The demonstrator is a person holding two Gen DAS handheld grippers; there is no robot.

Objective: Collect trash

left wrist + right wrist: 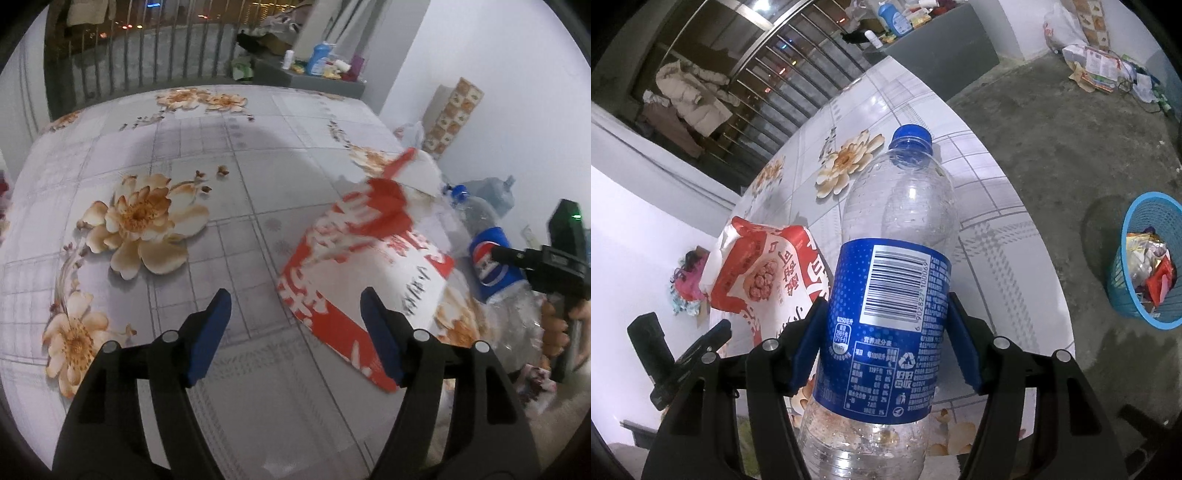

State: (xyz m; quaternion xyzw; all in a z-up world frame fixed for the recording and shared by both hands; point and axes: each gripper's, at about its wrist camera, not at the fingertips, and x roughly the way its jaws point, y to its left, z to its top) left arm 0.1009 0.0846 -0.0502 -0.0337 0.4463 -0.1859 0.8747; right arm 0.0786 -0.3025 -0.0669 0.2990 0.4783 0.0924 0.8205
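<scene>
My right gripper (886, 339) is shut on an empty clear plastic bottle (890, 295) with a blue label and blue cap, held above the table's edge. The bottle also shows in the left wrist view (491, 266), with the right gripper (554, 266) behind it. A red and white snack bag (365, 266) lies on the flowered tablecloth (184, 221), blurred at its top; it also shows in the right wrist view (764, 273). My left gripper (295, 332) is open and empty, its right finger over the bag's near corner.
A blue mesh basket (1145, 258) holding wrappers stands on the concrete floor to the right. A large water jug (491, 192) stands past the table. A grey counter (314, 77) with bottles stands by the railing. Papers litter the floor (1100, 66).
</scene>
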